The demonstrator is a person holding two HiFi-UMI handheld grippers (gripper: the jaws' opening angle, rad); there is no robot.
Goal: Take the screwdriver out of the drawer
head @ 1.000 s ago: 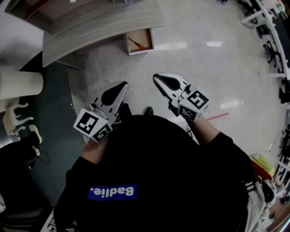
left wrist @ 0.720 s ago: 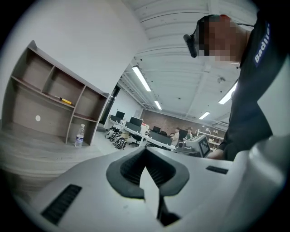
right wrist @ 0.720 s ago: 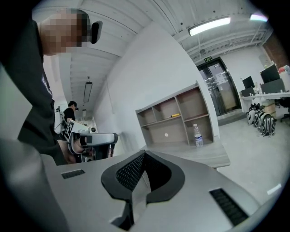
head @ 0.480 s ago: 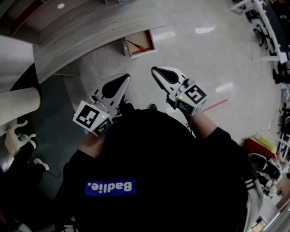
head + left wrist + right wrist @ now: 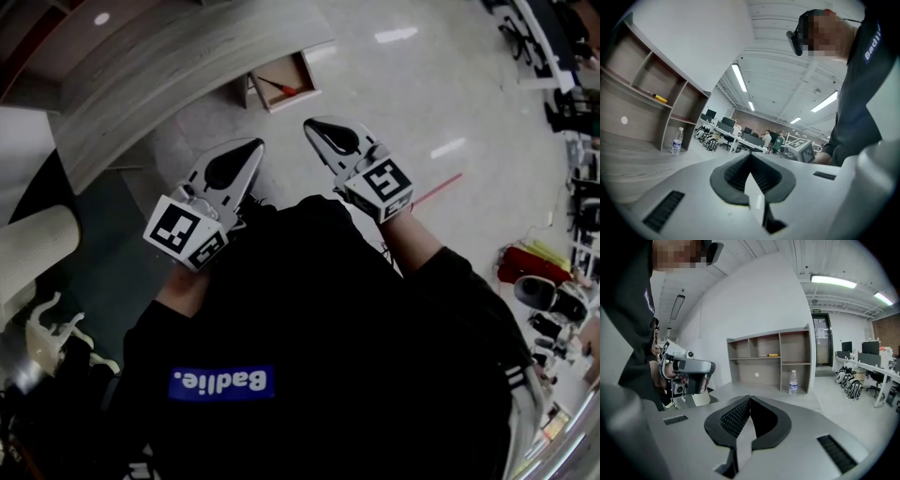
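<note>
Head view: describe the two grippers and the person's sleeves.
The left gripper and right gripper are alike: pale grey wedges tapering to a point, each with a black teardrop-shaped ribbed pad. Behind each sits a white cube bearing black square markers. The sleeves are black, on a black top with a blue patch lettered in white.

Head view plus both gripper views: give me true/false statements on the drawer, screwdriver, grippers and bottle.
1. The drawer stands open. True.
2. The right gripper holds the screwdriver. False: it lies in the drawer.
3. The left gripper and the right gripper are both shut and empty. True.
4. The water bottle lies on its side. False: it stands upright by the shelf unit.
</note>
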